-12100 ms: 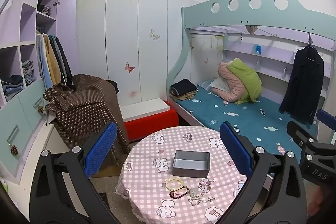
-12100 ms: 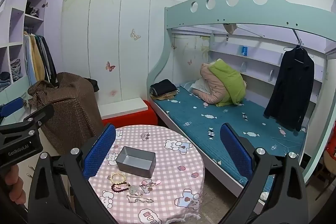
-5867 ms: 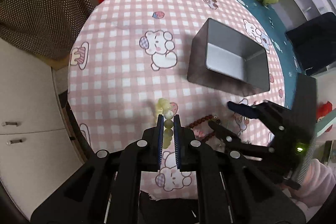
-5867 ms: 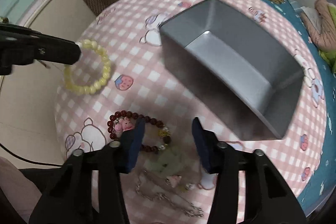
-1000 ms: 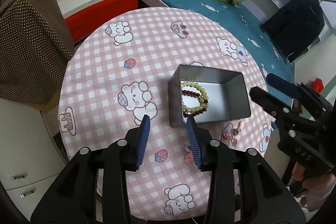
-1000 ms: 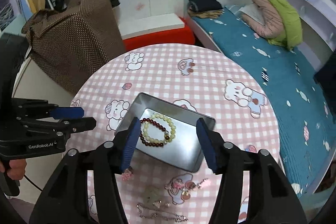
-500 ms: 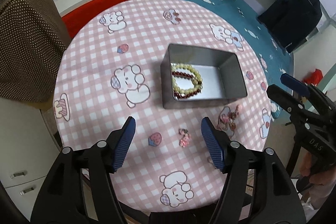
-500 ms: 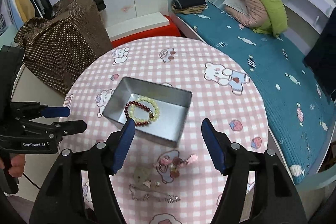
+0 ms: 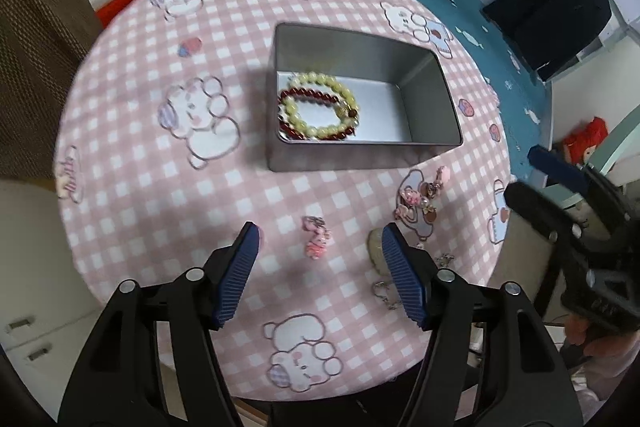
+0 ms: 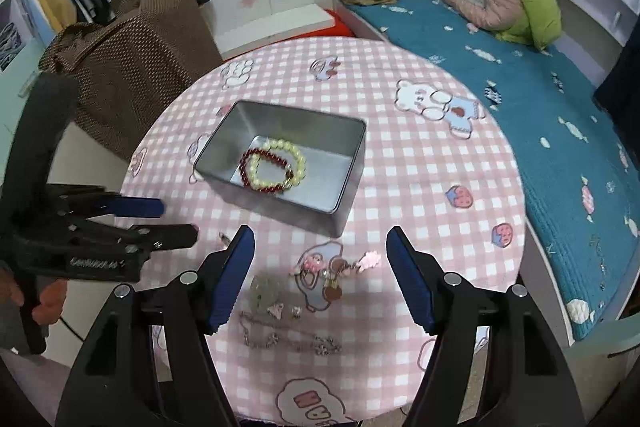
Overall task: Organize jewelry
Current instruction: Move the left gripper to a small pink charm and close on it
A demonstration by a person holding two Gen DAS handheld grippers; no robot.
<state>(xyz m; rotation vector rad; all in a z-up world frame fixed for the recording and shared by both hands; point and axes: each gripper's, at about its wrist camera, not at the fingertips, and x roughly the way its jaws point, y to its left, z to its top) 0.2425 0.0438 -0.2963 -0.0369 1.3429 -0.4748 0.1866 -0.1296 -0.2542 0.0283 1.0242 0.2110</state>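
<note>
— Bracelets (image 9: pixel 318 111)? 
— Both lie in your tin (image 9: pixel 432 95) on the bench (image 9: pixel 132 163).
— Jaws?
— Your left gripper (image 9: pixel 318 245), just narrowing, straddles a pink charm (image 9: pixel 316 237); your right gripper (image 10: pixel 320 247) gapes empty.

Ahead of my left claw (image 9: pixel 318 241) sits the tin (image 9: pixel 340 161) on the table (image 9: pixel 132 195) with two bracelets (image 9: pixel 318 111) in it, a small charm (image 9: pixel 316 237) lying between my fingers, more charms (image 9: pixel 420 197) to their right.
</note>
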